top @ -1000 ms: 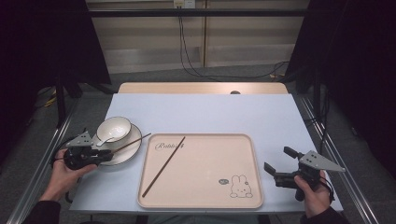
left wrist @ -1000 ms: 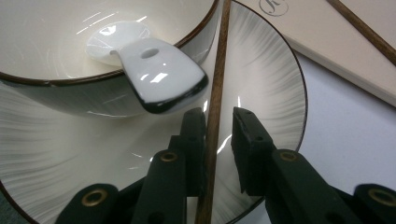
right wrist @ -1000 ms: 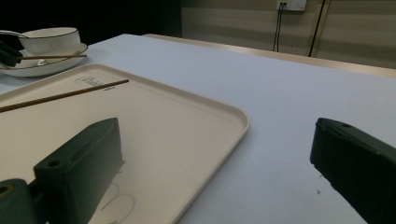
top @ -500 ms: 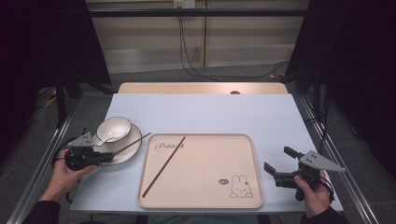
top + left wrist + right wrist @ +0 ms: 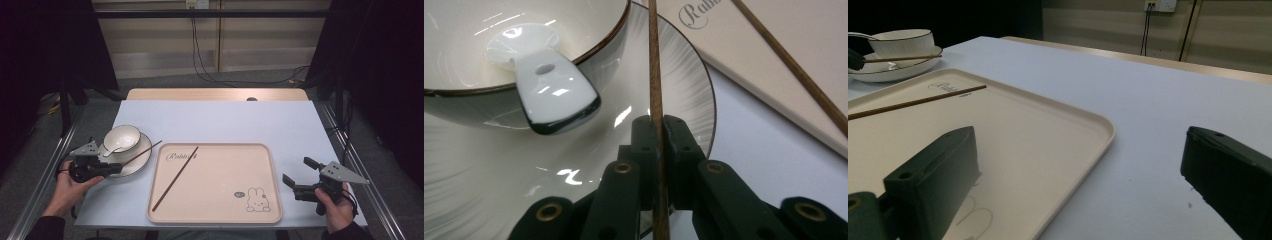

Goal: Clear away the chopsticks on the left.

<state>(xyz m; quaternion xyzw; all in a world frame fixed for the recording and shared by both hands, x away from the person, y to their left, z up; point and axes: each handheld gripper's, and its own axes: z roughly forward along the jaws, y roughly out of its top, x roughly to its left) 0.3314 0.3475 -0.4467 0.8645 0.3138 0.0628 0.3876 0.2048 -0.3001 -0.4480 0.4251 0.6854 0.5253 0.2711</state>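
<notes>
My left gripper (image 5: pixel 117 167) (image 5: pixel 658 130) is shut on the near end of a dark wooden chopstick (image 5: pixel 145 150) (image 5: pixel 655 75). This chopstick lies across a white plate (image 5: pixel 137 162) (image 5: pixel 674 85) at the table's left. A white bowl (image 5: pixel 121 137) (image 5: pixel 589 20) stands on the plate, and a white spoon (image 5: pixel 112 150) (image 5: pixel 544 85) rests in it. A second chopstick (image 5: pixel 175 178) (image 5: pixel 918 102) lies slanted on the beige rabbit tray (image 5: pixel 220 170) (image 5: pixel 1048 130). My right gripper (image 5: pixel 298 170) (image 5: pixel 1078 150) stands open just right of the tray, nothing between its jaws.
The tray takes up the front middle of the pale blue table (image 5: pixel 225 122). A wooden strip (image 5: pixel 215 94) runs along the table's far edge. Metal rails flank both sides, and cables hang down the wall behind.
</notes>
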